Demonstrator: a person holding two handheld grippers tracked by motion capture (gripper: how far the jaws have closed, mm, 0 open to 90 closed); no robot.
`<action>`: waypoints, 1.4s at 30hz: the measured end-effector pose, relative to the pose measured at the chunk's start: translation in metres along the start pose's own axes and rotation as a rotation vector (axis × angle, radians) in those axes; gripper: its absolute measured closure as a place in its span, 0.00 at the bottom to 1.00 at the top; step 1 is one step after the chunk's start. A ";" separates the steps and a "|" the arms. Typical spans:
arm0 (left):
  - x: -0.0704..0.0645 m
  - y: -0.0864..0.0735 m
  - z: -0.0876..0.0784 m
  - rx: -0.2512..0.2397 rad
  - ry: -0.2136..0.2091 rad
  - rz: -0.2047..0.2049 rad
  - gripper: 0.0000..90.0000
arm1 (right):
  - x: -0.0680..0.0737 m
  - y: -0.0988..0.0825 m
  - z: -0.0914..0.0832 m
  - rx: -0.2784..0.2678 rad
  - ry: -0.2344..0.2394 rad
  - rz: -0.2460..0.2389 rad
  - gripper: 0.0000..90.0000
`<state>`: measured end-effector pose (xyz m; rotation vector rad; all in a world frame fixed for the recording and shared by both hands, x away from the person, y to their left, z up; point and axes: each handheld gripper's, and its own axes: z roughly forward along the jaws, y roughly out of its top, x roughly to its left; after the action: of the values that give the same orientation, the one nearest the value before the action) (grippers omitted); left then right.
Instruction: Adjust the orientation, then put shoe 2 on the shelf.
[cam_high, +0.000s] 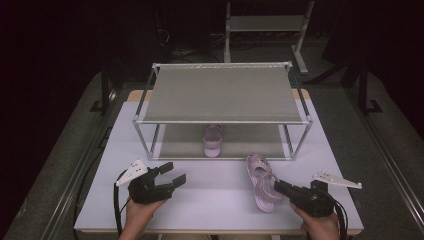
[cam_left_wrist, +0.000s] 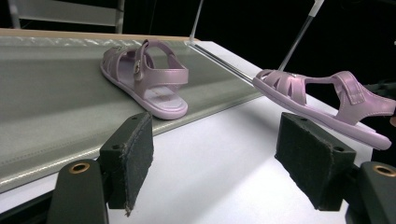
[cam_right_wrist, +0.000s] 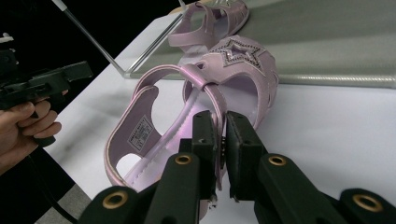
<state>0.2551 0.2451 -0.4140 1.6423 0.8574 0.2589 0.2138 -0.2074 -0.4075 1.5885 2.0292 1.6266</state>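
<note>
Two pink sandals, one gripped at its strap and one on a rack's lower shelf.

High view: the left gripper (cam_high: 170, 173) rests on the white table (cam_high: 210, 195), jaws spread and empty, well short of the shelved sandal (cam_high: 213, 140); the right gripper (cam_high: 278, 186) pinches the near sandal (cam_high: 261, 180). Left gripper view: between its wide jaws lies bare table; the shelved sandal (cam_left_wrist: 144, 77) sits ahead, the held sandal (cam_left_wrist: 322, 102) to their right, tilted off the table. Right gripper view: jaws clamp the near sandal's (cam_right_wrist: 196, 112) strap (cam_right_wrist: 212, 100).
</note>
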 end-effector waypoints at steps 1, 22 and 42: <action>0.000 0.000 -0.001 -0.001 0.001 -0.001 0.30 | 0.000 0.001 0.001 -0.003 0.002 0.001 0.91; 0.002 0.000 -0.003 0.000 -0.002 0.000 0.30 | 0.008 0.010 0.017 0.001 0.013 -0.031 0.91; 0.003 0.001 -0.004 0.005 0.000 0.003 0.29 | 0.012 0.019 0.034 -0.030 0.020 -0.019 0.91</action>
<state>0.2553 0.2498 -0.4128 1.6482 0.8563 0.2583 0.2417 -0.1788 -0.4014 1.5448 2.0129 1.6659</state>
